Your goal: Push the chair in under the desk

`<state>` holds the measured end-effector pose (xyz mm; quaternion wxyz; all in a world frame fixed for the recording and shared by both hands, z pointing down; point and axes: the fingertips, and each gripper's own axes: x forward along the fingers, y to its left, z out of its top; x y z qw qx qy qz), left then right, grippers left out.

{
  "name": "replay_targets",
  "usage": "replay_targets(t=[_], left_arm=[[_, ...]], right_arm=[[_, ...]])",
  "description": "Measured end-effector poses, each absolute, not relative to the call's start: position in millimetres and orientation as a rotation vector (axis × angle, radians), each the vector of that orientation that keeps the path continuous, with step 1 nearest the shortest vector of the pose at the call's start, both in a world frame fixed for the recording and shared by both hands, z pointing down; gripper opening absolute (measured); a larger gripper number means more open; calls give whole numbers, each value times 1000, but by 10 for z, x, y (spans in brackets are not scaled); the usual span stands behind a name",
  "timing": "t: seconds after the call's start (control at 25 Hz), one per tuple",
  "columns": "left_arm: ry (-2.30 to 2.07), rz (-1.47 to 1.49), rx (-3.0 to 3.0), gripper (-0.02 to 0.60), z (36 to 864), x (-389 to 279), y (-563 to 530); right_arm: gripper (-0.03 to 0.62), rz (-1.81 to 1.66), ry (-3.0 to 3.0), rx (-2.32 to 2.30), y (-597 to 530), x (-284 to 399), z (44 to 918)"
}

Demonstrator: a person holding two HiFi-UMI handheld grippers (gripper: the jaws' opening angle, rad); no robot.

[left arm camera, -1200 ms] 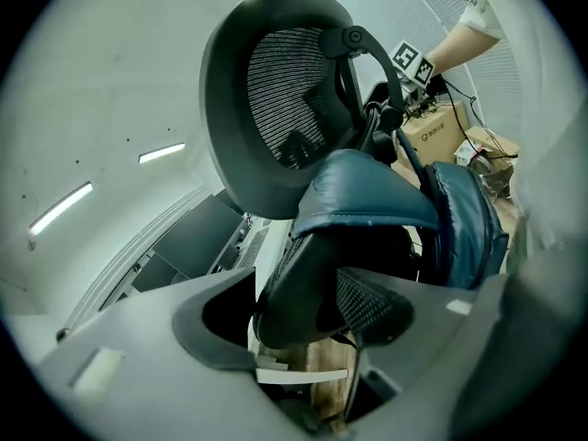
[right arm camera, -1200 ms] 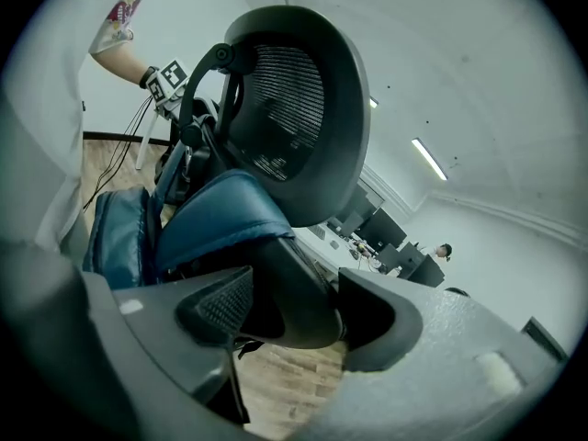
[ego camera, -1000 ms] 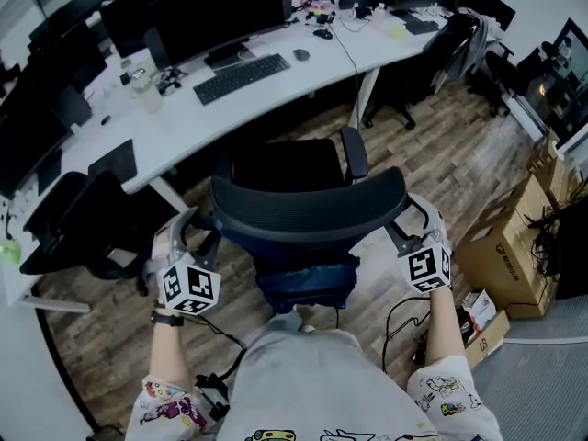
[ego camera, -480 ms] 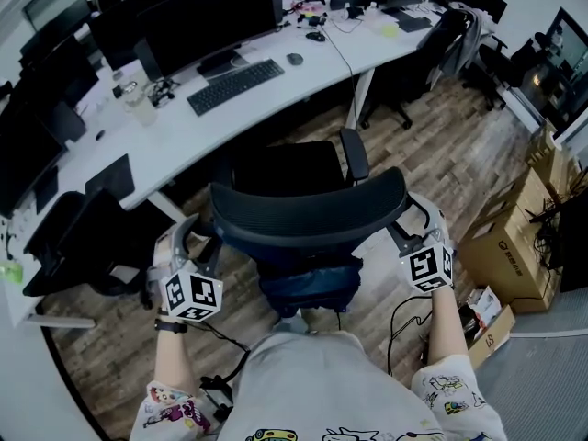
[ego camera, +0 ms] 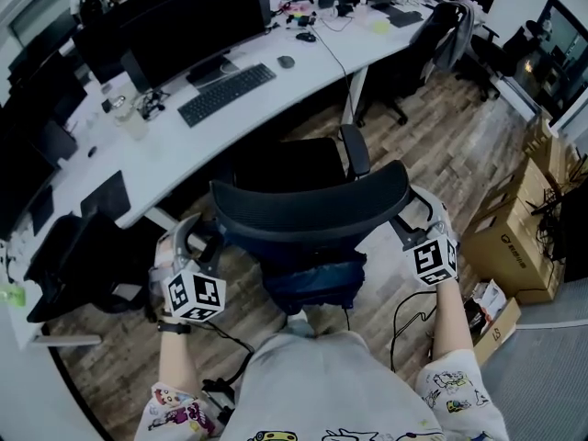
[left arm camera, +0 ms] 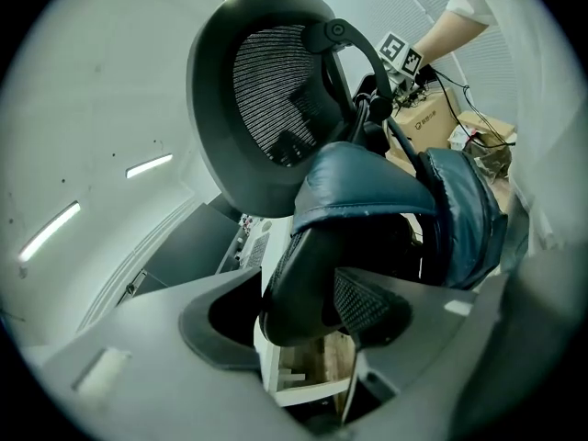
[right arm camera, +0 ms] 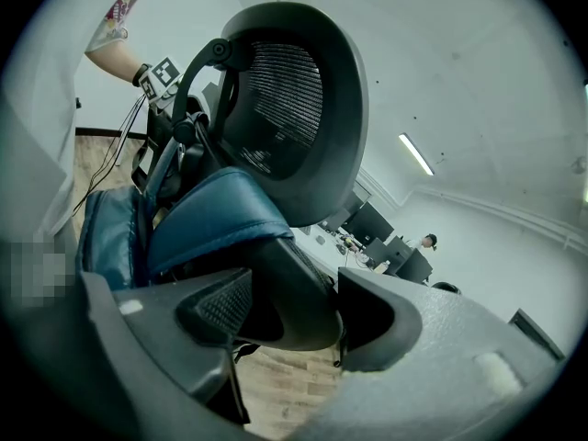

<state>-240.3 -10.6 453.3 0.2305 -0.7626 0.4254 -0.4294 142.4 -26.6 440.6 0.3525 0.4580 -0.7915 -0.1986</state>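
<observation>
The black mesh-backed office chair [ego camera: 308, 205] stands in front of the white desk [ego camera: 175, 154], its seat close to the desk edge. A blue padded garment [ego camera: 312, 278] hangs over the back of the chair. My left gripper [ego camera: 188, 246] is at the backrest's left edge and my right gripper [ego camera: 418, 223] at its right edge. In the left gripper view the gripper [left arm camera: 308, 310] has just been closing, with the backrest's [left arm camera: 266, 81] black rim between its pads. In the right gripper view the gripper [right arm camera: 294, 315] is shut on the rim of the backrest [right arm camera: 294, 90].
A keyboard [ego camera: 225, 93] and dark monitors [ego camera: 193, 21] sit on the desk. Another black chair [ego camera: 87, 251] stands at the left and one more [ego camera: 432, 49] at the far right. Cardboard boxes [ego camera: 514, 237] stand at the right, and cables [ego camera: 404, 315] lie on the wood floor.
Both grippers and the chair have moved a little forward toward the desk. The grip on both edges of the backrest looks the same.
</observation>
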Motion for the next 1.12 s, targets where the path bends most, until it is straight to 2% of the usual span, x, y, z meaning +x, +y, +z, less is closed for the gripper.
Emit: replay_targets(t=[1.12], left_arm=[[1482,-1337,-2000,261,4528,-2469,-722]], right_arm=[[284,-615,-2193,949,-1737,1233,4395]])
